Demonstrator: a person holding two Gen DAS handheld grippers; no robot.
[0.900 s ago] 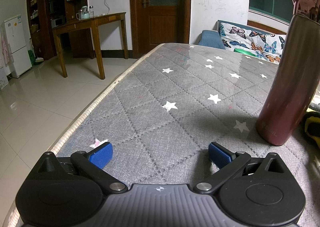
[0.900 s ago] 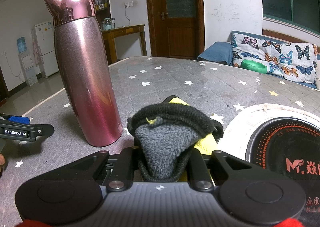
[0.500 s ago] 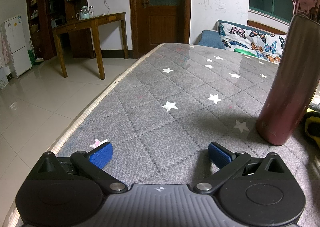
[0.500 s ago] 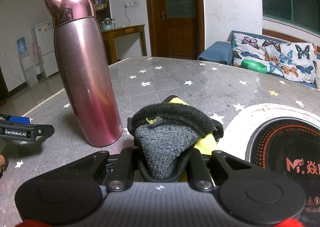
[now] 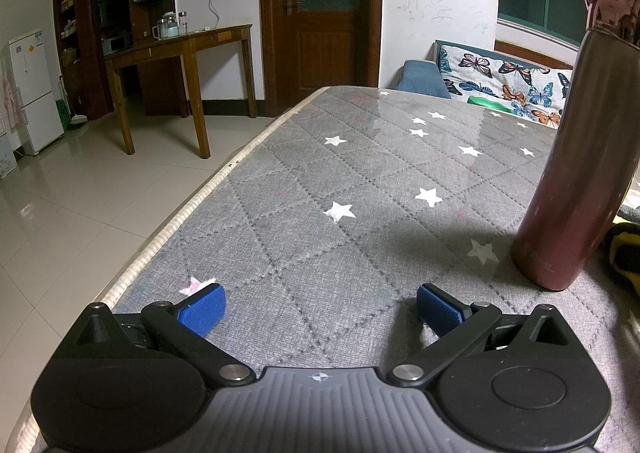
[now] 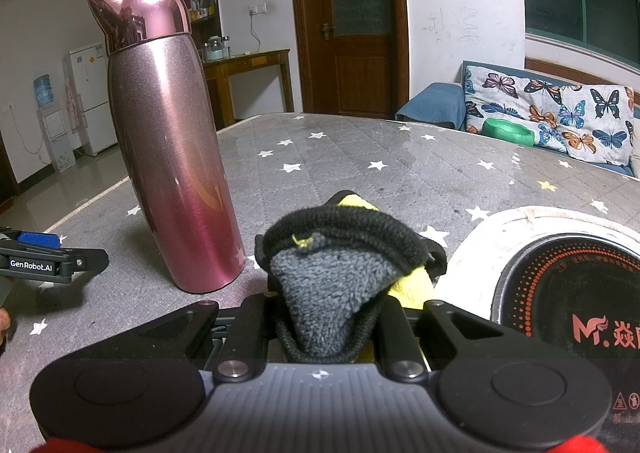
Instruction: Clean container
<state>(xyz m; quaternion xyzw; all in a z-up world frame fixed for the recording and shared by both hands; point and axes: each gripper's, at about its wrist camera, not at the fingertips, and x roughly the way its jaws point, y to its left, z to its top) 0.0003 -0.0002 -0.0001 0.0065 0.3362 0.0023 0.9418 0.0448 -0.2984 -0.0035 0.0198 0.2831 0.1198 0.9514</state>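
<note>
Left wrist view: the left gripper [image 5: 320, 307] hovers low over the star-quilted mattress [image 5: 360, 193] near its left edge, blue pads [image 5: 202, 309] spread wide, gripping nothing. The pink thermos bottle [image 5: 576, 173] stands upright ahead to its right.

Right wrist view: the right gripper [image 6: 332, 317] is clamped on a grey-and-yellow cleaning cloth [image 6: 340, 277], just right of the bottle [image 6: 176, 157]. An induction cooktop [image 6: 560, 285] lies at the right edge.

Left gripper [image 5: 318, 311]: black body, ribbed grey housing, silver screws, blue ribbed pads [image 5: 202, 309]. White "GenRobot.AI" marking on its side.
</note>
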